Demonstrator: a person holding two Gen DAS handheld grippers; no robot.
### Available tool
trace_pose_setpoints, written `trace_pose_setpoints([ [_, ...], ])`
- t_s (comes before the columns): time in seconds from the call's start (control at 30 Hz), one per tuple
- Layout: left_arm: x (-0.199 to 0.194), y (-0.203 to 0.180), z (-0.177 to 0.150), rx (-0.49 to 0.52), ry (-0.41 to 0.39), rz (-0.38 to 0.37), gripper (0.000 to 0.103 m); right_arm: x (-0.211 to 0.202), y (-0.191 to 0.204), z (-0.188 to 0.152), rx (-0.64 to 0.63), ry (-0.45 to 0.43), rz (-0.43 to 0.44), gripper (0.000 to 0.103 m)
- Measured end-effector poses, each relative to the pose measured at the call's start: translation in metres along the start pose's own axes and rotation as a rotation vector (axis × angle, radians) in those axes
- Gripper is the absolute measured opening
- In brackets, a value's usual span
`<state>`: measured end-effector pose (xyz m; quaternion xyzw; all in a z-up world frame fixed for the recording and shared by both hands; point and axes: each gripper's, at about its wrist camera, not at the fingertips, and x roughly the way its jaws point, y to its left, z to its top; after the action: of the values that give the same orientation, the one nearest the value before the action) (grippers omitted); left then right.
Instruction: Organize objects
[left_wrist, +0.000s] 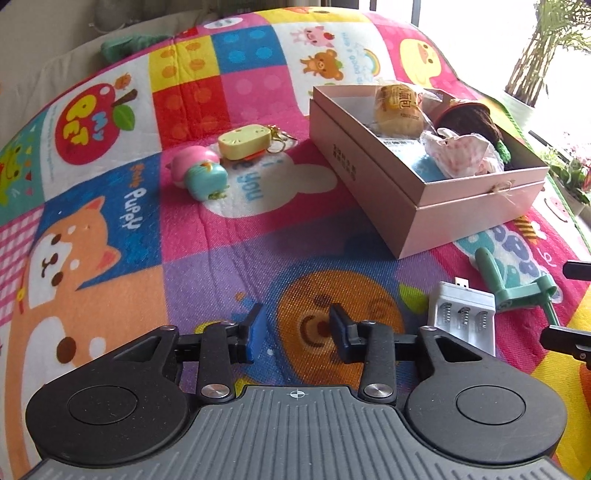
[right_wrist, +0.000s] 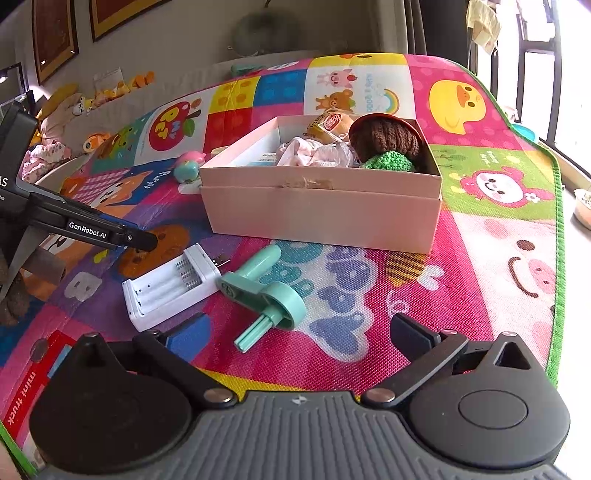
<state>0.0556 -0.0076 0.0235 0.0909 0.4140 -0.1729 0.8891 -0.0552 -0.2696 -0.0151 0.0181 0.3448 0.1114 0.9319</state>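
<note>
Left tongs (left_wrist: 295, 332) part-spread and empty, right tongs (right_wrist: 299, 332) spread wide over green handle piece (right_wrist: 264, 291): straddle its shaft, pinch squarely, lift into pink box (right_wrist: 321, 206).

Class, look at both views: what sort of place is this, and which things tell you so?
Probably a home living room or playroom: a cartoon play mat covers the floor, soft toys line the wall, and framed pictures hang above.

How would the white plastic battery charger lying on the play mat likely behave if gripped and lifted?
The white plastic battery charger looks like a stiff hollow shell with empty bays, so it is probably light. Its smooth flat sides may slip between pads. Lying flat on the colourful play mat, it seems unlikely to roll.
</note>
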Motion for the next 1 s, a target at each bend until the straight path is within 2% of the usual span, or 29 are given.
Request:
trace_pose_setpoints([
  [0.03, -0.006, -0.003, 0.0, 0.009, -0.022, -0.017, 0.031, 0.0, 0.0, 0.0, 0.002, -0.002, 0.001, 0.103],
  [0.07, -0.017, -0.009, 0.0, 0.022, -0.053, -0.069, 0.031, -0.001, -0.001, 0.0, 0.005, -0.005, 0.001, 0.103],
  [0.17, -0.043, -0.031, 0.002, 0.038, -0.085, -0.272, 0.033, -0.001, -0.003, 0.0, 0.016, -0.008, 0.01, 0.103],
  [0.23, -0.049, -0.051, 0.002, 0.083, -0.077, -0.308, 0.036, -0.001, -0.004, 0.001, 0.024, -0.006, 0.013, 0.103],
  [0.3, -0.044, -0.074, -0.001, 0.138, -0.056, -0.268, 0.036, -0.002, -0.004, 0.001, 0.026, -0.013, 0.016, 0.103],
  [0.43, -0.028, -0.099, -0.014, 0.254, -0.034, -0.141, 0.036, -0.004, -0.004, 0.0, 0.03, -0.028, 0.021, 0.103],
  [0.5, -0.025, -0.099, -0.022, 0.274, -0.059, -0.118, 0.041, -0.004, -0.006, 0.0, 0.036, -0.03, 0.027, 0.103],
  [0.67, -0.027, -0.102, -0.03, 0.339, -0.138, -0.024, 0.043, -0.004, -0.006, 0.0, 0.037, -0.029, 0.034, 0.103],
  [0.73, -0.027, -0.102, -0.033, 0.35, -0.153, -0.028, 0.043, -0.004, -0.005, 0.0, 0.035, -0.028, 0.034, 0.103],
  [0.83, -0.026, -0.096, -0.031, 0.306, -0.147, -0.059, 0.042, -0.004, -0.005, 0.0, 0.036, -0.024, 0.035, 0.103],
  [1.0, -0.016, -0.07, -0.02, 0.12, -0.103, -0.149, 0.044, -0.003, -0.005, -0.001, 0.035, -0.02, 0.033, 0.103],
])
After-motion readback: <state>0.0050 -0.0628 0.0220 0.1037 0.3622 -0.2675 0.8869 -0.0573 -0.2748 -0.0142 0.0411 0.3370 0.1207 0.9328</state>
